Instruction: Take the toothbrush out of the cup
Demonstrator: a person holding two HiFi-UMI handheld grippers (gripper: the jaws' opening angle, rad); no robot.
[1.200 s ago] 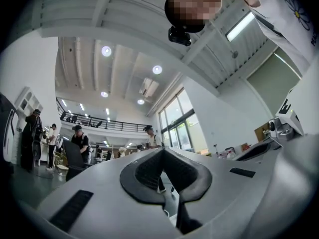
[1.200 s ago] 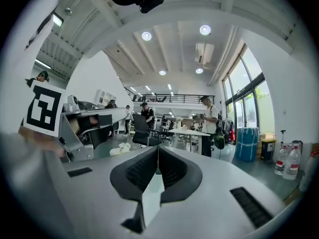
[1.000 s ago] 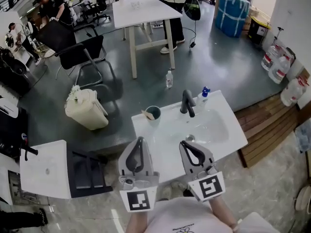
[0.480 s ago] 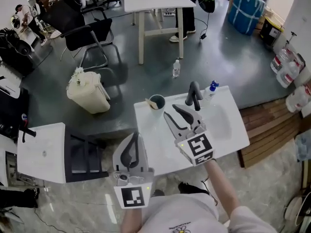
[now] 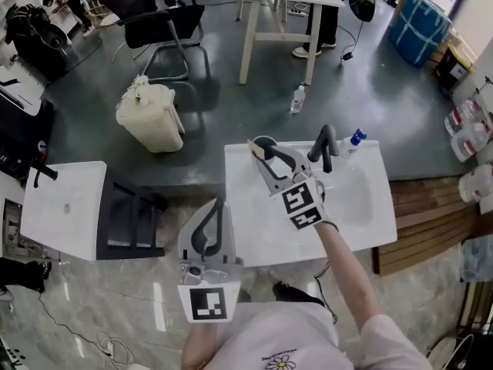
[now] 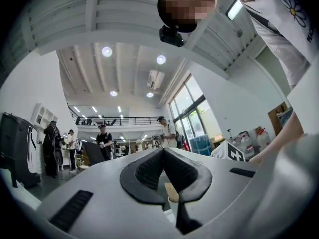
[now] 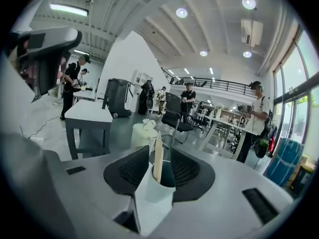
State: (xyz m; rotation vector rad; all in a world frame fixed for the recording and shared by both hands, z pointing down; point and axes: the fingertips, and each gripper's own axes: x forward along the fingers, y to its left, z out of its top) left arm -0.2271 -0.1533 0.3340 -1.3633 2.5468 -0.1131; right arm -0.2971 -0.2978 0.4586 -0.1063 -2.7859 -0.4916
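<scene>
A white cup (image 5: 261,140) stands at the far left corner of the white washbasin top (image 5: 258,230), with a wooden toothbrush (image 5: 253,147) leaning in it. My right gripper (image 5: 269,152) reaches out to it. In the right gripper view the cup (image 7: 155,195) sits between the two black pads, and the toothbrush handle (image 7: 158,158) stands upright in the gap at the tips. That right gripper (image 7: 159,148) is open and not pressing on the handle. My left gripper (image 5: 216,206) hangs shut and empty near the basin's front left edge; its tips (image 6: 162,151) meet.
A black faucet (image 5: 324,146) rises right of the cup, with a blue-capped bottle (image 5: 353,140) behind it and the sink bowl (image 5: 350,199) at right. On the floor beyond are a white bin (image 5: 150,118), a small bottle (image 5: 297,99) and a chair (image 5: 166,33). A low white table (image 5: 65,206) stands at left.
My right gripper has travelled forward from near my body out to the cup, and its jaws now stand on either side of the toothbrush. The left gripper stayed low and shut.
</scene>
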